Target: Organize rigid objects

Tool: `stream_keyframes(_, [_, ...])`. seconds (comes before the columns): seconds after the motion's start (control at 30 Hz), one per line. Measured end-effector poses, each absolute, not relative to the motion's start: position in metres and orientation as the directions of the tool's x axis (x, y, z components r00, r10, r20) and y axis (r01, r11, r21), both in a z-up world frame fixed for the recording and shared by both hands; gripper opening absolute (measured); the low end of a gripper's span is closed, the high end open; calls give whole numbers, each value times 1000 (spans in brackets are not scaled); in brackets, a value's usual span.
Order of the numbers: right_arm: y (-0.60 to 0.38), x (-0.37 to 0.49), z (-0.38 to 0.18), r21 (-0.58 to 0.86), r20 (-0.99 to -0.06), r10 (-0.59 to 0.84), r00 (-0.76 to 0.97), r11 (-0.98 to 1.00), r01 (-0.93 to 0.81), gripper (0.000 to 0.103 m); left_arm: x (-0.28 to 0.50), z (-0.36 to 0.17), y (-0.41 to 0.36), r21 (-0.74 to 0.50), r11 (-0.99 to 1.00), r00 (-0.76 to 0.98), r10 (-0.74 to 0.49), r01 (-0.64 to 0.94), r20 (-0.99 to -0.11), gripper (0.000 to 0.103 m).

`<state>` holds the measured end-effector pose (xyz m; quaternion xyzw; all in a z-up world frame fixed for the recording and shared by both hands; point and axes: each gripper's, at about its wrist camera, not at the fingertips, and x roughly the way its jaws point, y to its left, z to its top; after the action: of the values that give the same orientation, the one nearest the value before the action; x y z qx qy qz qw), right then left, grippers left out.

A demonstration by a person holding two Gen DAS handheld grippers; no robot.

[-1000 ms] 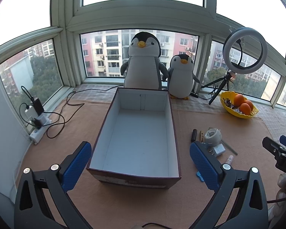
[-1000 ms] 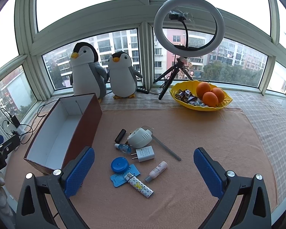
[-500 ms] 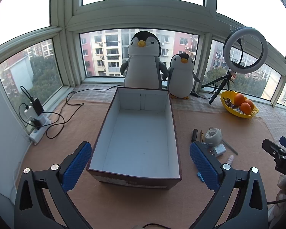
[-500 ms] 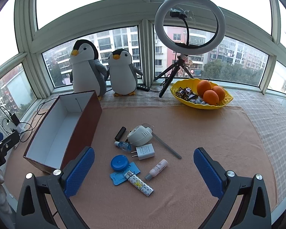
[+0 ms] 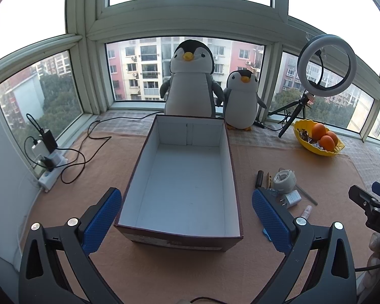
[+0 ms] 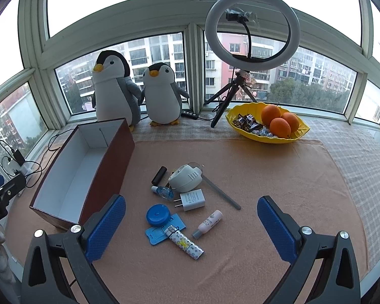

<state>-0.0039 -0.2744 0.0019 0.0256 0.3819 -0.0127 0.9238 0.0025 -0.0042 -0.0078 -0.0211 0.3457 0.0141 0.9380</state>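
The wide-open right claw [image 6: 191, 225] hangs over the small things, the lighter [image 6: 185, 243] right between its fingers.

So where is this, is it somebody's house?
Probably yes: it looks like an enclosed balcony or sunroom high up in a flat. Big windows wrap around it with apartment blocks outside, two plush penguins sit on the sill, and a yellow fruit bowl is nearby.
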Motion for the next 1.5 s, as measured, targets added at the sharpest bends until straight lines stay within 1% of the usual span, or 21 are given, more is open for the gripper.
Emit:
stream_keyframes(0.77, [-276, -6, -1, 37, -718, -12, 696, 998, 55, 103, 7, -17, 3, -23, 999, 745, 19, -46, -667, 102])
stream_keyframes(1.0, [-281, -8, -3, 32, -730, -32, 683, 996, 81, 103, 10, -26, 24, -24, 996, 718, 45, -85, -695, 100])
stream_keyframes(1.2, [-286, -13, -3, 49, -715, -38, 698, 993, 103, 103, 11, -34, 50, -11, 991, 688, 83, -132, -721, 98])
stream_keyframes(1.23, [-286, -14, -4, 50, -713, -40, 700, 993, 108, 103, 11, -36, 54, -8, 990, 683, 91, -140, -725, 97])
stream_keyframes(1.27, [-287, -15, -4, 52, -712, -42, 701, 992, 112, 103, 12, -37, 59, -5, 989, 678, 98, -148, -728, 93])
stream_keyframes(1.37, [-289, -16, -6, 57, -709, -42, 704, 992, 116, 103, 14, -44, 72, 8, 985, 662, 121, -171, -740, 89])
stream_keyframes(1.47, [-291, -18, -8, 64, -707, -43, 706, 990, 124, 103, 18, -53, 85, 12, 982, 642, 132, -188, -755, 81])
stream_keyframes(1.5, [-292, -18, -9, 68, -708, -39, 706, 990, 123, 103, 20, -56, 88, 12, 981, 637, 135, -193, -759, 80])
